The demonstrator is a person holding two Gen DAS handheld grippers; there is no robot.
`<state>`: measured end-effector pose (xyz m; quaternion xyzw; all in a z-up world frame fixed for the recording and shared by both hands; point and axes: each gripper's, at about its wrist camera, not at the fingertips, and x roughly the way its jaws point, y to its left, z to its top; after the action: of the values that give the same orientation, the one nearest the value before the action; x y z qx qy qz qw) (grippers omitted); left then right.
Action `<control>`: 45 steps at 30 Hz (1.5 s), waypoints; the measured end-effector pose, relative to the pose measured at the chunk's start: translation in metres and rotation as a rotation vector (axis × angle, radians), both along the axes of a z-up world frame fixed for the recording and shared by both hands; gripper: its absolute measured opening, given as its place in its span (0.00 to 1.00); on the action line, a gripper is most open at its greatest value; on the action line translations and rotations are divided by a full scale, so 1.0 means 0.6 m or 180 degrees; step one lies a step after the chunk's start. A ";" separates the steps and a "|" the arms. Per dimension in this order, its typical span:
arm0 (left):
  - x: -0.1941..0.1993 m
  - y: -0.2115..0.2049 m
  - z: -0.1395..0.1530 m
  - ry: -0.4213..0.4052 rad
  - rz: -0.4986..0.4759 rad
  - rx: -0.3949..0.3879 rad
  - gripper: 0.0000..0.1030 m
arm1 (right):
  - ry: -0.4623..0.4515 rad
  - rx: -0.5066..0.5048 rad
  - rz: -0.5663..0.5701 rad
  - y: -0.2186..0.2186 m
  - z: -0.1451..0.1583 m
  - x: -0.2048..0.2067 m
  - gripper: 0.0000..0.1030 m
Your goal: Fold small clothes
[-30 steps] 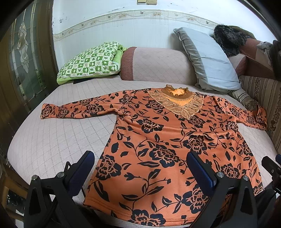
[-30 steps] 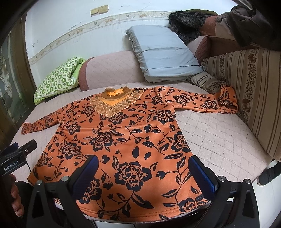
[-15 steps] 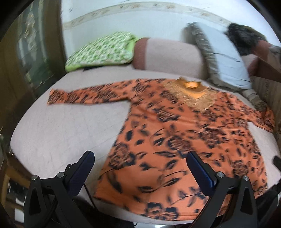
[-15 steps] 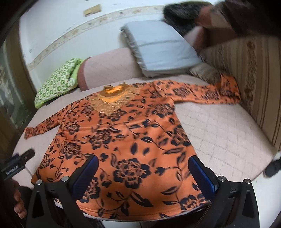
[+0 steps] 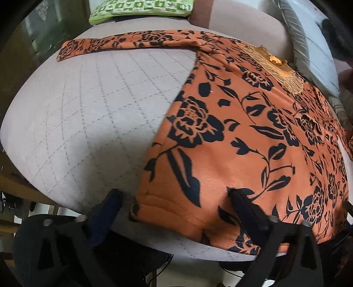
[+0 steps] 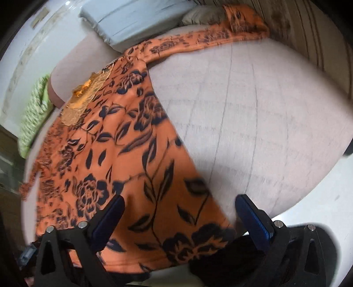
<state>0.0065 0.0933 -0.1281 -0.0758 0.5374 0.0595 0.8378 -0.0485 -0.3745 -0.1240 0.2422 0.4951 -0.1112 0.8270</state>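
An orange top with black flowers (image 5: 231,136) lies spread flat on a pale quilted sofa seat (image 5: 77,106), sleeves out to both sides. My left gripper (image 5: 176,201) is open, its jaws straddling the top's left hem corner (image 5: 141,209). My right gripper (image 6: 178,205) is open, its jaws straddling the right hem corner of the top (image 6: 136,154). Neither holds cloth. The left sleeve (image 5: 123,43) runs toward the far left; the right sleeve (image 6: 209,37) runs to the far right.
A green checked pillow (image 5: 141,6) and a grey pillow (image 6: 132,19) lie at the back. A striped sofa arm (image 6: 308,33) bounds the right side. The seat's front edge (image 5: 154,240) drops off just under the grippers.
Both grippers have dropped down and forward to the hem, the left toward the left corner and the right toward the right corner. Both stay open. The top has not moved.
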 end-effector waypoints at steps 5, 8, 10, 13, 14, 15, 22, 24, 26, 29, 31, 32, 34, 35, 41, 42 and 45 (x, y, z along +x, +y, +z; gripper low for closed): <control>0.005 -0.027 0.029 -0.0044 -0.0212 -0.0109 0.07 | 0.0049 0.0608 0.0036 -0.040 0.000 -0.013 0.07; -0.004 -0.039 0.052 -0.0154 -0.0245 -0.0157 0.07 | -0.0071 0.0785 0.0187 -0.032 0.027 -0.020 0.06; -0.016 -0.038 0.079 -0.0307 -0.0223 -0.0248 0.07 | -0.0205 0.0861 0.0202 -0.030 0.053 -0.035 0.06; -0.051 -0.018 0.118 -0.0424 -0.0111 -0.0327 0.07 | -0.0285 0.0758 0.0050 -0.049 0.080 -0.064 0.05; -0.051 -0.009 0.106 -0.0313 -0.0041 -0.0357 0.07 | -0.0224 0.0763 0.0000 -0.057 0.072 -0.072 0.05; -0.047 -0.005 0.090 -0.0208 -0.0007 -0.0325 0.07 | -0.0116 0.0754 -0.0033 -0.060 0.056 -0.071 0.05; -0.020 -0.003 0.053 0.0103 0.0091 -0.0196 0.15 | 0.0105 0.0481 -0.0035 -0.037 0.035 -0.063 0.17; -0.016 -0.017 0.093 -0.0151 0.0023 0.0005 0.23 | -0.0016 0.0347 -0.0101 -0.044 0.060 -0.065 0.41; -0.006 -0.032 0.135 -0.0457 -0.0017 0.0128 0.51 | -0.0237 0.0367 -0.0228 -0.062 0.082 -0.069 0.80; 0.001 -0.053 0.169 -0.0887 -0.0136 0.0138 0.70 | -0.0486 0.0373 -0.0386 -0.102 0.109 -0.054 0.81; 0.029 -0.074 0.173 -0.1024 -0.0331 0.0131 0.73 | -0.0569 0.0229 -0.0476 -0.130 0.122 -0.030 0.81; 0.052 -0.097 0.165 -0.1021 -0.0475 0.0136 0.73 | -0.0622 0.0050 -0.0508 -0.144 0.130 -0.012 0.81; 0.084 -0.126 0.149 -0.0977 -0.0659 0.0148 0.73 | -0.0628 -0.0605 -0.0537 -0.151 0.151 0.035 0.81; 0.103 -0.150 0.138 -0.0984 -0.0781 0.0181 0.73 | -0.0629 -0.0942 -0.0494 -0.156 0.159 0.061 0.81; 0.150 -0.216 0.061 -0.0953 -0.1224 0.0516 0.73 | -0.0338 -0.2213 -0.0180 -0.202 0.132 0.240 0.78; 0.153 -0.218 0.050 -0.0942 -0.1263 0.0541 0.73 | -0.0270 -0.2294 -0.0160 -0.217 0.119 0.273 0.78; 0.162 -0.212 0.018 -0.0866 -0.1263 0.0564 0.73 | -0.0203 -0.2302 -0.0290 -0.257 0.100 0.353 0.78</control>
<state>0.1039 -0.0340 -0.1173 0.0975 0.4167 -0.0700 0.9011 0.1636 -0.5288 -0.0639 -0.0407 0.3865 -0.3081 0.8684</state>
